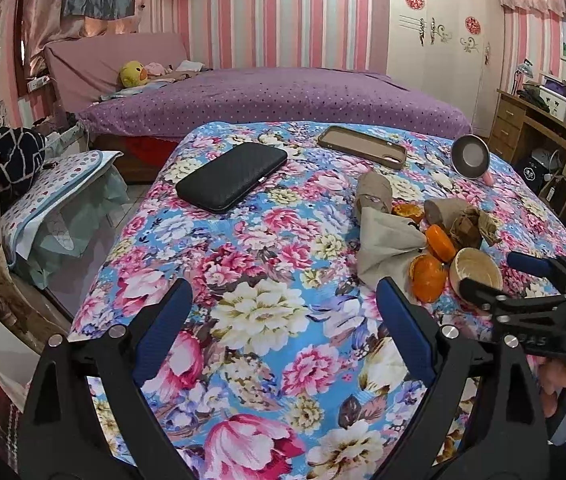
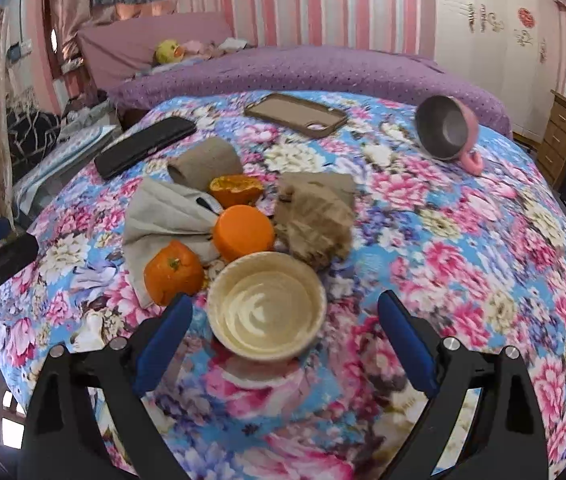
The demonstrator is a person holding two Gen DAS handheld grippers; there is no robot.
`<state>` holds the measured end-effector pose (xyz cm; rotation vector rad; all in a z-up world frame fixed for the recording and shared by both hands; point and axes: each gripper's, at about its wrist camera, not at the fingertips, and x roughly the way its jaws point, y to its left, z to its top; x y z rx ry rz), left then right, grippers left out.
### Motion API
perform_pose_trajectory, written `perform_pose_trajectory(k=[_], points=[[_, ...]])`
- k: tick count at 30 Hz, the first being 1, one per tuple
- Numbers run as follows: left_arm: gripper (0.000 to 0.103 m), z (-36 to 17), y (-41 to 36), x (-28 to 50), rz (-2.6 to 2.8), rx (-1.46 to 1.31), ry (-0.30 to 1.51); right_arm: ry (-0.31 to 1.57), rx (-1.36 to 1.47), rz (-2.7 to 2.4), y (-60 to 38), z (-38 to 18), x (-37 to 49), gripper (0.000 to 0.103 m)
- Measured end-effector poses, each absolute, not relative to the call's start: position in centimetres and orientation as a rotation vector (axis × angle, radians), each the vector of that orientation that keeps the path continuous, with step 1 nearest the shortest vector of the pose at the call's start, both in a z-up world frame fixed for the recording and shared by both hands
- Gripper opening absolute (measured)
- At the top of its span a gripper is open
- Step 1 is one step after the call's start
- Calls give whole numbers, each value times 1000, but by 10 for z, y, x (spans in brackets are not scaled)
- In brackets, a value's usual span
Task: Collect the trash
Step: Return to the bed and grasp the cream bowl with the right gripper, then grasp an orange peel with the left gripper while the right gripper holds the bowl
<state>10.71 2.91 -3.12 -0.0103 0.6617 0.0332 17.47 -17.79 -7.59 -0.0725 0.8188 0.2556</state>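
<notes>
A trash pile lies on the floral tablecloth (image 2: 463,240): orange peel pieces (image 2: 243,232) (image 1: 427,276), crumpled brown paper (image 2: 315,220) (image 1: 467,220), a grey tissue (image 2: 163,216) (image 1: 387,240) and a cardboard roll (image 2: 207,164) (image 1: 373,192). A cream bowl (image 2: 267,304) (image 1: 479,272) stands just in front of the pile. My right gripper (image 2: 285,320) is open, its jaws either side of the bowl's near half. It also shows in the left wrist view (image 1: 503,276). My left gripper (image 1: 283,308) is open and empty over bare cloth, left of the pile.
A black case (image 1: 231,176) and a brown phone case (image 1: 363,146) lie at the far side. A pink cup (image 2: 447,128) lies on its side at the far right. A purple bed (image 1: 275,96) stands behind; a wooden desk (image 1: 531,120) at right.
</notes>
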Motion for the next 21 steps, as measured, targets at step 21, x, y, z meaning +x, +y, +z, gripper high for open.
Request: perform_pose_trajectory(k=[21], points=[[89,-46,-52,134,-141,8,711,714,17,223,-248,-37,140,60]])
